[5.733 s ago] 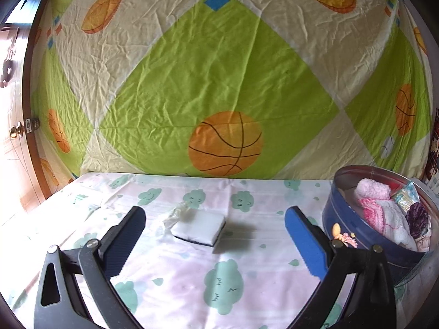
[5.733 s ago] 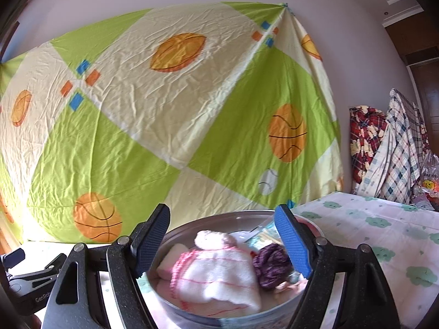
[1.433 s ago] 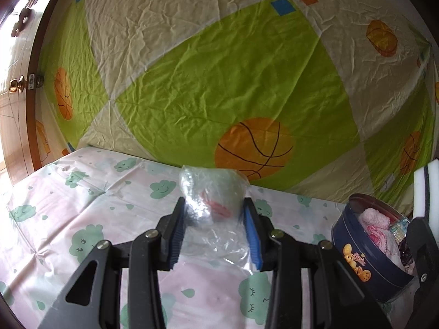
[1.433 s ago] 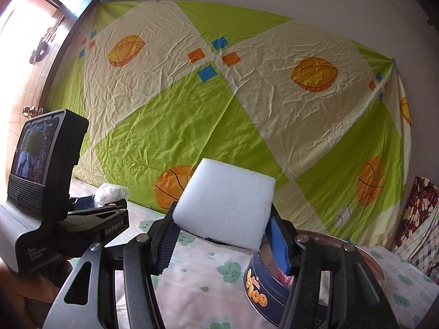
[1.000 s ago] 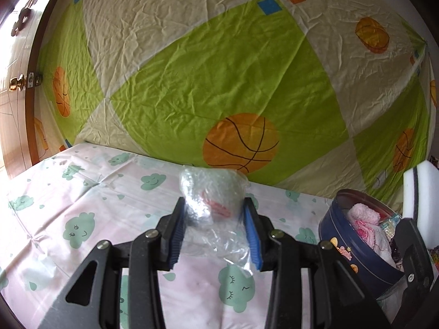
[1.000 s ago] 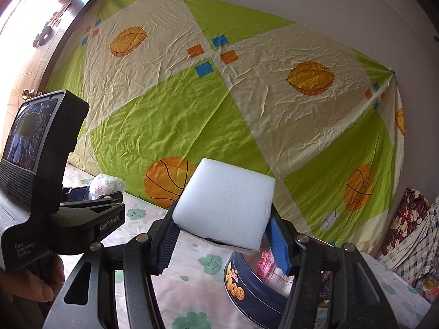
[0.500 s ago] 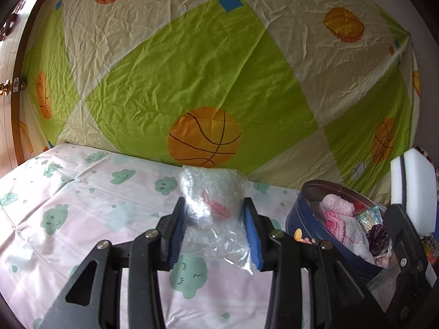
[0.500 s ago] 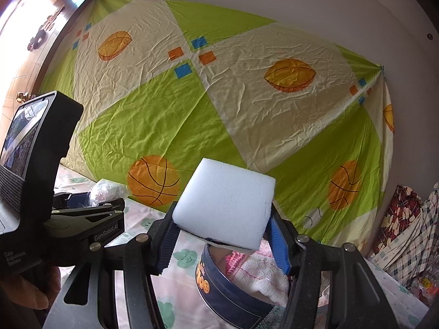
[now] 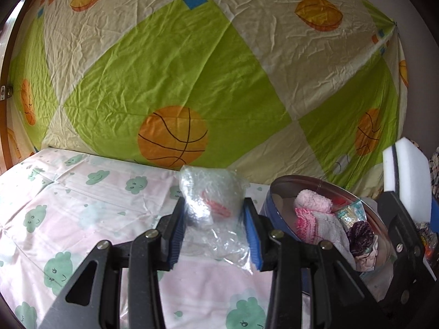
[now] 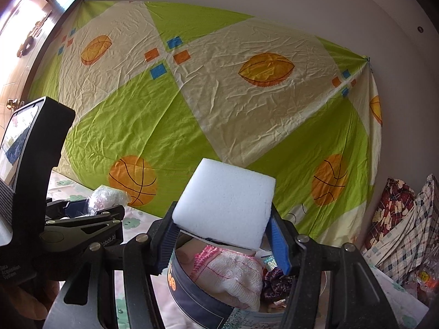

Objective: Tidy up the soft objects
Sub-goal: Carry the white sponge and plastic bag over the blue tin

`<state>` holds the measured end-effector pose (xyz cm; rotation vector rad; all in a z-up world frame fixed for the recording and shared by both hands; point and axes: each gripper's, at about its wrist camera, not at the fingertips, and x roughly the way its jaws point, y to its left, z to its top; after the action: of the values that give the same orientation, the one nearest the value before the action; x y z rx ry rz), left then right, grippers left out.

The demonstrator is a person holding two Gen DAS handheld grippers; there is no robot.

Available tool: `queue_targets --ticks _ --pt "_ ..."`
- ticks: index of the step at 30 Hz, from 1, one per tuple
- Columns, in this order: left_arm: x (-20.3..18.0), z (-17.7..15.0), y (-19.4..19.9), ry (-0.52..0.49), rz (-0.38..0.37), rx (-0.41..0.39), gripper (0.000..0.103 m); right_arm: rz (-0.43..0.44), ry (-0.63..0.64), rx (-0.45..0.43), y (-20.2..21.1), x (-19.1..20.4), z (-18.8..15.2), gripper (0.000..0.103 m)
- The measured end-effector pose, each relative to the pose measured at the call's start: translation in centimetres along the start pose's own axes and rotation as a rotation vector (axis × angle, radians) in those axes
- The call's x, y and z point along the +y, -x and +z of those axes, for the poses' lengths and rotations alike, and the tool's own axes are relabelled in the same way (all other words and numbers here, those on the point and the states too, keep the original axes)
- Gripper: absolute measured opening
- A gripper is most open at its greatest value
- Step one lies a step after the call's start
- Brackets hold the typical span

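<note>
Holding two soft things at once, I have my left gripper (image 9: pixel 214 219) clamped on a crumpled clear plastic bag (image 9: pixel 211 200) with something pink or red inside; I cannot make out what it is through the wrinkled film. The bag's loose end hangs down between the blue pads (image 9: pixel 253 238) and above the cloud-print sheet (image 9: pixel 68 211) that covers the surface.

My right gripper (image 10: pixel 223 234) is clamped on a white foam sponge (image 10: pixel 225 203), which stands up between its fingers. In the right wrist view the sponge sits directly over the round blue tin (image 10: pixel 192 296), apart from what lies in it. The left wrist view shows the same sponge (image 9: pixel 408 175) at the far right, beyond the tin's (image 9: pixel 277 213) rim.

The tin is open and already holds a white knitted cloth with pink trim (image 10: pixel 233 271), a fluffy pink piece (image 9: pixel 312 201), a dark purple bundle (image 9: pixel 360 237) and a small shiny packet (image 9: pixel 349 213). It stands on the sheet just to the right of my left gripper.

Behind everything hangs a green and cream cloth printed with basketballs (image 9: pixel 172 137). Plaid fabrics (image 10: pixel 406 224) are piled at the right edge of the right wrist view.
</note>
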<state>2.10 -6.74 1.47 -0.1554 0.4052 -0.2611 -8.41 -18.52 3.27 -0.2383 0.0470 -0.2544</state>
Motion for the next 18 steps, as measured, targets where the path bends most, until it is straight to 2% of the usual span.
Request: queue_targets --ticks 18 --pt "-5.1 1.1 -0.9 -0.038 -0.056 -0.017 0.039 -0.080 -0.042 0.021 -1.6 -5.0 -0.7 0.062"
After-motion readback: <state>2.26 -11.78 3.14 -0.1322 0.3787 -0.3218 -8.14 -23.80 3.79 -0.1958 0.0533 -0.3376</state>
